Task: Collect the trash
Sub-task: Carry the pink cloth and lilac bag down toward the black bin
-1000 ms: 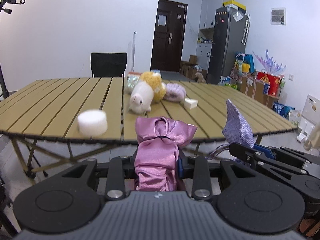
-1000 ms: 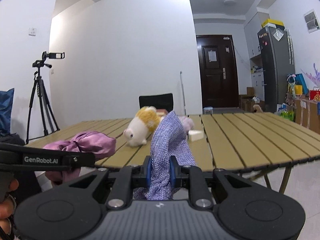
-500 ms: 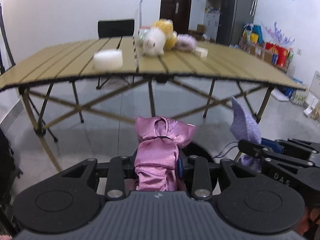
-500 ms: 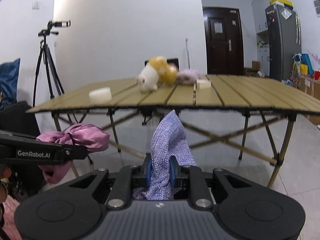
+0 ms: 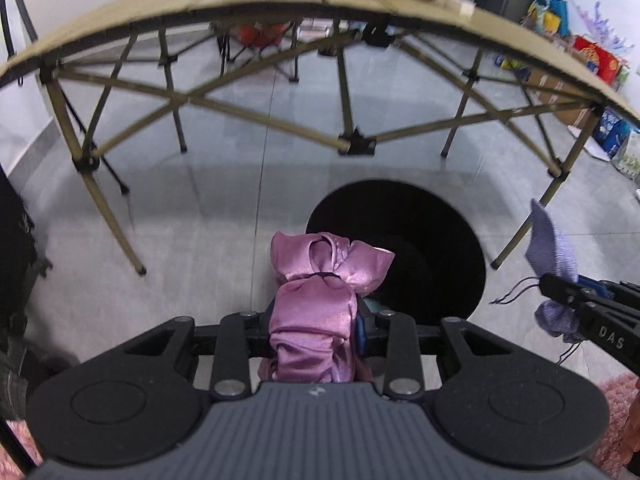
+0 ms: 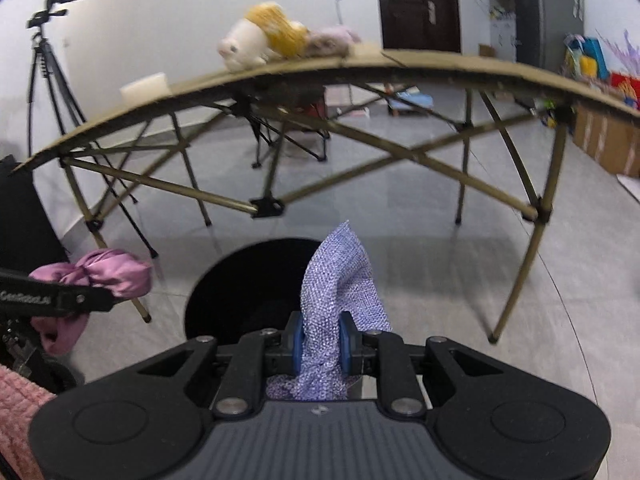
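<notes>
Pink satin pouch (image 5: 316,312) sits clamped in the left hand-held gripper (image 5: 316,332), poised above the black bin (image 5: 432,248) on the floor. Beside it, the right hand-held gripper (image 6: 322,344) pinches a lilac woven pouch (image 6: 340,292) near the bin's rim, below the worktop (image 6: 440,66).

Both claws tilted downward — each clamped on a piece of cloth.

The left claw (image 5: 316,330) is pitched down toward the floor, its jaws closed tight on a pink satin bundle (image 5: 316,300). The right claw (image 6: 322,344) is angled down as well, its blue pads (image 6: 298,344) pressed against a lilac knit cloth (image 6: 340,288). The two are held side by side, the right one's black fingers (image 5: 592,304) seen at the edge of the left view — neither hand is clearly shown.
</notes>
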`<state>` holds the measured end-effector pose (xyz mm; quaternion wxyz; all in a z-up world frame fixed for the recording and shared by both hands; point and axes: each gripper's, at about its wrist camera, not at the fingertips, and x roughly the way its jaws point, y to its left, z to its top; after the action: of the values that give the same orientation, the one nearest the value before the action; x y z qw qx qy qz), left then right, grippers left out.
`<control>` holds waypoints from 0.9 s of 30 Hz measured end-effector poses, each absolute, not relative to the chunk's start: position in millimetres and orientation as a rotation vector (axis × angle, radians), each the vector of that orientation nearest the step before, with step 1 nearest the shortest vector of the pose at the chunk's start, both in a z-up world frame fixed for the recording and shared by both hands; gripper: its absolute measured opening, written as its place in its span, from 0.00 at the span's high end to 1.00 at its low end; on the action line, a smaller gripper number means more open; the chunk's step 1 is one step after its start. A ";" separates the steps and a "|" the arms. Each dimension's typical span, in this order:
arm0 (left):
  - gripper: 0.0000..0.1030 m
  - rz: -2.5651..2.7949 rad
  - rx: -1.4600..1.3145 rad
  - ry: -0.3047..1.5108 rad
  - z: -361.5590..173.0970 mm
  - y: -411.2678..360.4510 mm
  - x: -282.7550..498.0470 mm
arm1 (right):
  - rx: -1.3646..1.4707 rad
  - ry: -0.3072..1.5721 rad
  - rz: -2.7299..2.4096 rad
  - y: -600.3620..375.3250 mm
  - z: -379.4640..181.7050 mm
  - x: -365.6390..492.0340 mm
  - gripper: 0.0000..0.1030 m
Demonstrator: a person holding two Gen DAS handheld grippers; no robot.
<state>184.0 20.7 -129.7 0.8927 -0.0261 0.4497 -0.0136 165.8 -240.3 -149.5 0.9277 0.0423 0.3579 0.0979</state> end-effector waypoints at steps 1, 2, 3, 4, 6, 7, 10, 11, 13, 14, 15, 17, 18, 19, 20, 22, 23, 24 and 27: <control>0.68 -0.021 -0.060 0.951 -132.7 22.4 186.9 | 0.090 0.742 0.193 -241.3 -151.4 167.3 0.83; 0.68 -0.014 -0.067 0.969 -135.5 24.2 189.9 | 0.094 0.750 0.187 -241.9 -153.3 168.9 0.83; 0.68 -0.008 -0.074 0.982 -137.8 25.2 192.4 | 0.096 0.756 0.184 -242.5 -154.1 171.3 0.83; 0.68 0.000 -0.081 0.997 -140.3 26.8 195.5 | 0.098 0.762 0.181 -242.9 -156.1 173.1 0.83; 0.68 0.010 -0.093 1.018 -143.4 28.8 200.8 | 0.098 0.774 0.178 -243.0 -158.9 176.0 0.83; 0.68 0.016 -0.098 1.027 -144.8 29.8 203.5 | 0.099 0.780 0.176 -243.2 -160.6 177.0 0.83; 0.68 0.024 -0.113 1.047 -146.2 31.0 209.6 | 0.105 0.796 0.169 -245.2 -164.7 182.3 0.83; 0.68 0.025 -0.117 1.051 -145.8 31.1 211.0 | 0.108 0.802 0.165 -246.3 -166.8 183.6 0.83; 0.68 0.028 -0.123 1.056 -143.9 30.1 214.6 | 0.116 0.813 0.159 -248.1 -169.5 187.1 0.83; 0.68 0.031 -0.126 1.057 -143.0 29.9 216.5 | 0.120 0.819 0.156 -249.2 -171.4 188.5 0.83; 0.68 0.033 -0.130 1.058 -141.9 29.9 218.2 | 0.123 0.824 0.153 -249.8 -172.7 189.8 0.83; 0.68 0.035 -0.137 1.066 -139.9 29.0 222.6 | 0.129 0.834 0.146 -251.7 -175.9 192.5 0.83; 0.68 0.035 -0.142 1.073 -139.7 28.7 225.6 | 0.131 0.837 0.143 -252.5 -177.0 193.6 0.83; 0.68 0.035 -0.146 1.079 -139.6 27.7 228.1 | 0.132 0.840 0.140 -253.6 -178.2 194.7 0.83; 0.68 0.034 -0.147 1.081 -139.2 26.2 230.1 | 0.135 0.842 0.137 -254.4 -178.9 195.7 0.83; 0.68 0.030 -0.147 1.086 -138.1 21.2 234.6 | 0.138 0.845 0.131 -256.8 -180.7 197.1 0.83; 0.68 0.026 -0.147 1.087 -138.4 19.0 236.2 | 0.139 0.846 0.129 -257.9 -181.6 197.6 0.83; 0.68 0.022 -0.147 1.089 -138.0 15.9 238.5 | 0.141 0.848 0.126 -259.1 -182.5 198.1 0.83; 0.68 0.014 -0.147 1.096 -137.9 7.8 245.2 | 0.144 0.854 0.117 -262.7 -185.0 199.4 0.83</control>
<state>245.2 7.8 -137.9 0.8509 -0.0697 0.5206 0.0066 199.4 -262.7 -185.0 0.9061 0.0696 0.4135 0.0565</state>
